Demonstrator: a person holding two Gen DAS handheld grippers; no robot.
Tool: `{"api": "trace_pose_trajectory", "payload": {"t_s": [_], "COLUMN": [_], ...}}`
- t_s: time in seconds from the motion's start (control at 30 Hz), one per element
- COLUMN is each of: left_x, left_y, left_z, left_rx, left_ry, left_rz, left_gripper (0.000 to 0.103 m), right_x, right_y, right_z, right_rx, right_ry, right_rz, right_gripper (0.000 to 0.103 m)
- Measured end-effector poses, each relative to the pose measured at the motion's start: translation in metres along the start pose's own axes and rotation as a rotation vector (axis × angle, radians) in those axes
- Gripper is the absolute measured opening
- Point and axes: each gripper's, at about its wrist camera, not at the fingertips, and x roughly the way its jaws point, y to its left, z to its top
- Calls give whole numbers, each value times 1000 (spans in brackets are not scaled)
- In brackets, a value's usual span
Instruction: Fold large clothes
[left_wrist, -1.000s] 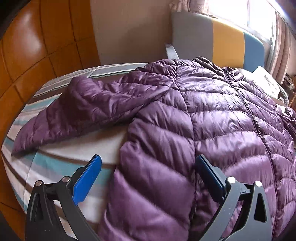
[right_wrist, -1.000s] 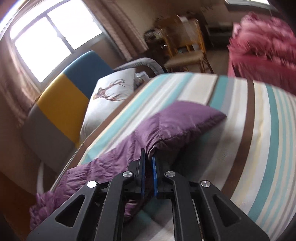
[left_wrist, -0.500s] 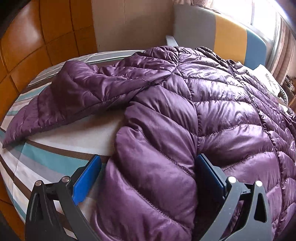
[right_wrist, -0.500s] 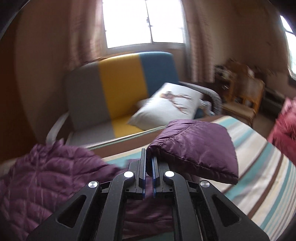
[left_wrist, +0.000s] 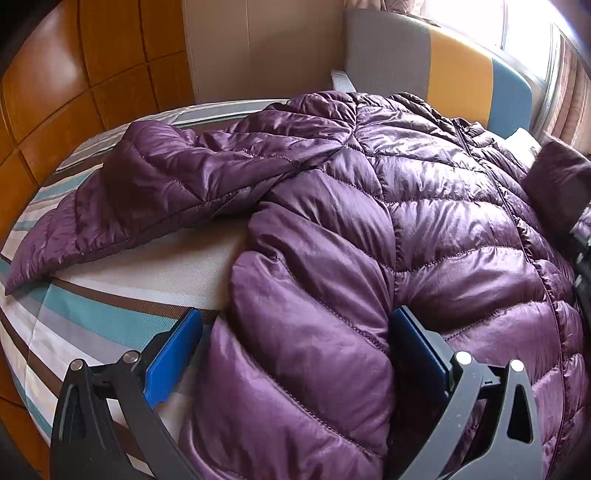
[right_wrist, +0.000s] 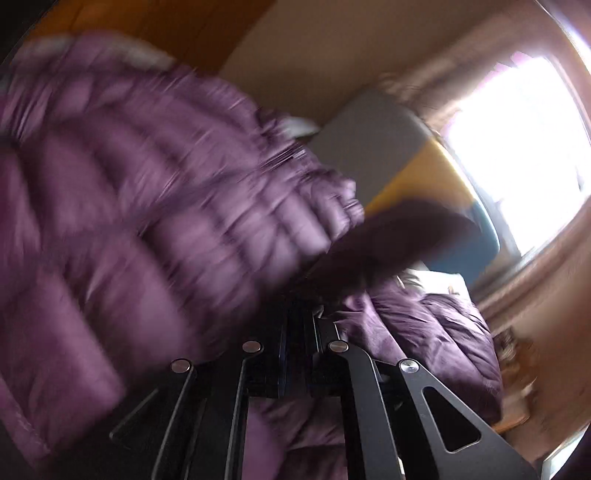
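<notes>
A purple quilted down jacket (left_wrist: 369, 206) lies spread on a striped bed (left_wrist: 92, 317), its left sleeve (left_wrist: 129, 206) stretched out toward the left. My left gripper (left_wrist: 295, 347) stands open astride the jacket's near side edge; neither blue pad presses it. In the blurred right wrist view, my right gripper (right_wrist: 299, 314) grips the dark cuff of the other sleeve (right_wrist: 399, 240), held above the jacket's body (right_wrist: 129, 203); its jaws are opening slightly with the cuff still pinched between them. That lifted sleeve (left_wrist: 557, 184) also shows at the right edge of the left wrist view.
A grey, yellow and blue armchair (left_wrist: 424, 62) stands behind the bed under a bright window (right_wrist: 517, 147). Wooden wall panels (left_wrist: 74, 55) run along the left. A white pillow (right_wrist: 436, 284) lies past the jacket.
The right gripper has swung the sleeve cuff off the bare bed and across over the jacket's body, rolling as it went. The left gripper has stayed put, still open.
</notes>
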Motion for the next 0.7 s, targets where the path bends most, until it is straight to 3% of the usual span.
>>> {"api": "trace_pose_trajectory", "payload": {"t_s": [0.07, 0.13, 0.17, 0.2, 0.3, 0.37, 0.43, 0.5, 0.53, 0.57, 0.7], "left_x": [-2, -3, -5, -9, -27, -35, -35, -29, -25, -24, -11], "left_y": [1, 1, 1, 2, -1, -15, -32, -55, -71, -82, -129], "left_z": [1, 3, 6, 9, 22, 35, 48, 61, 67, 71, 84], "left_rx": [0, 5, -8, -37, -118, -120, -96, -59, -27, -4, 80], "left_ry": [11, 38, 59, 60, -6, -44, -43, -38, -28, -27, -24], "left_rz": [-10, -21, -37, -65, -136, -166, -182, -252, -270, -271, -315], "left_gripper": [101, 101, 101, 101, 101, 101, 101, 92, 81, 79, 79], "right_x": [-3, -14, -21, -28, -34, -31, -26, -26, -28, -30, -33], "right_y": [3, -9, -17, -26, -46, -49, -46, -48, -44, -43, -42], "right_z": [-2, -5, -7, -10, -28, -38, -46, -43, -45, -46, -49], "right_rx": [-4, 75, 125, 176, 335, 391, 420, 416, 406, 400, 395], "right_ry": [20, 14, 0, -22, 4, 30, 61, 52, 39, 30, 25], "right_rz": [3, 24, 8, -2, 39, 26, -6, -20, -21, -21, -51], "right_gripper": [10, 39, 70, 79, 79, 79, 79, 79, 79, 79, 79]}}
